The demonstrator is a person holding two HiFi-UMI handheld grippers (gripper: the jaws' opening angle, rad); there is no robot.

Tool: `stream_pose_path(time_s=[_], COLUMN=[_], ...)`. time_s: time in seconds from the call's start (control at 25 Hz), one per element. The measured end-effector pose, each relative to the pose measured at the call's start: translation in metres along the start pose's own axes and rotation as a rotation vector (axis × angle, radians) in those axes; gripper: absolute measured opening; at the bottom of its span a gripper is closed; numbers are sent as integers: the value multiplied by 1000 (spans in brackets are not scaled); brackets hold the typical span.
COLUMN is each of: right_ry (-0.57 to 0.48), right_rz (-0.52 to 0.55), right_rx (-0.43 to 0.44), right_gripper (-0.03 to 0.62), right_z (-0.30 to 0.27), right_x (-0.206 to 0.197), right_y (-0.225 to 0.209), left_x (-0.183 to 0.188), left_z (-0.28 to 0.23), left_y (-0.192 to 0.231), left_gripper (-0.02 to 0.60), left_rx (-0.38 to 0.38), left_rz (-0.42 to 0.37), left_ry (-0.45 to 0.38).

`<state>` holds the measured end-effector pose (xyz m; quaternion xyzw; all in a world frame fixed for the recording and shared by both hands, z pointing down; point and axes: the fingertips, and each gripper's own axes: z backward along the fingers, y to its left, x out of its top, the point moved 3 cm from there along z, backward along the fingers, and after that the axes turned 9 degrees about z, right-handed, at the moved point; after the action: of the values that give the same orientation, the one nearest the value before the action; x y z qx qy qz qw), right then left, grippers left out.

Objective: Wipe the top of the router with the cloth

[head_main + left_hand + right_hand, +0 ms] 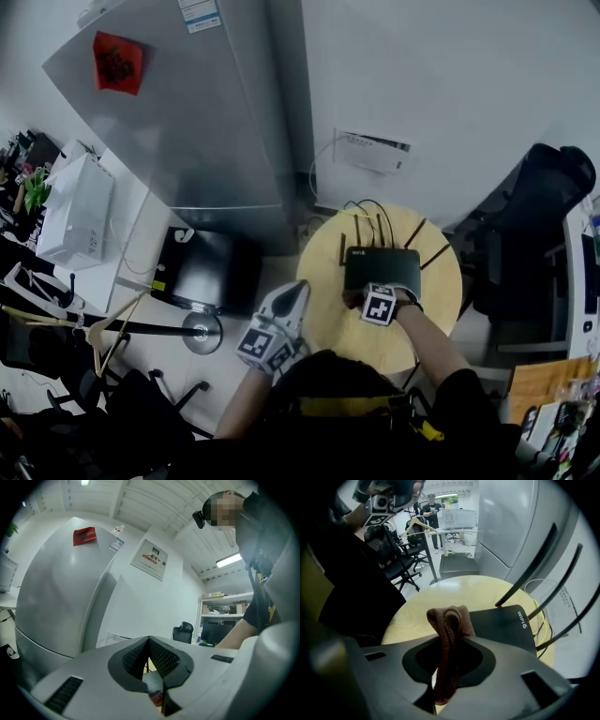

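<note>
A black router point(381, 265) with several upright antennas lies on a round yellow table point(328, 323). My right gripper point(361, 298) is at the router's near edge, shut on a brown cloth point(449, 620). In the right gripper view the cloth bunches up out of the right gripper point(449, 641) and hangs just beside the router point(501, 626), whose top reads "WIFI 6". Whether cloth and router touch is hidden. My left gripper point(295, 292) is held off the table's left edge. In the left gripper view the left gripper point(151, 645) points upward, its jaws together with nothing between them.
A tall grey fridge point(206, 122) stands behind and left of the table, with a black box point(202, 267) on the floor beside it. Cables run from the router to a wall power strip point(373, 152). A black office chair point(539, 211) is at the right, a stand's base point(202, 330) at the left.
</note>
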<state>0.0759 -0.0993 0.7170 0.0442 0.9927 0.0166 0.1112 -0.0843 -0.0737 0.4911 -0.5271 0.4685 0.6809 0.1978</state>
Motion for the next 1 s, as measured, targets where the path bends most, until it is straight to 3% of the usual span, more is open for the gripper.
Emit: stream_pose_path(time_s=[0.08,0.2,0.32,0.48,0.64,0.84,1.0], right_ry=[-57,-241,-324,-159,-8,151,169], right_rz=[-12,-136,-221,-111,-1,73,35], right_rx=[62,116,-21,-313,-478,-551,-471], right_gripper=[64,63,64,64,64,64,64], right_z=[-5,14,41,65,63,47,24], right_x=[-5,-8,-24,-55,-61,-65,-67], right_y=[9,2,-37,-91,-120,-135,-134], left_x=[0,1,1,1,9,9,5], left_z=[-4,-9,-12,-15,-11,-6,3], left_y=[-1,-2,0,0,3,0,1], left_gripper=[-6,-6,-6,-6,-6,-6,-6], left_rx=[-4,-18,-16,-20,4,23,46], left_rz=[-3,-6,-3,-13,-39,-63,-63], left_ry=[5,20,28,52,34,55,76])
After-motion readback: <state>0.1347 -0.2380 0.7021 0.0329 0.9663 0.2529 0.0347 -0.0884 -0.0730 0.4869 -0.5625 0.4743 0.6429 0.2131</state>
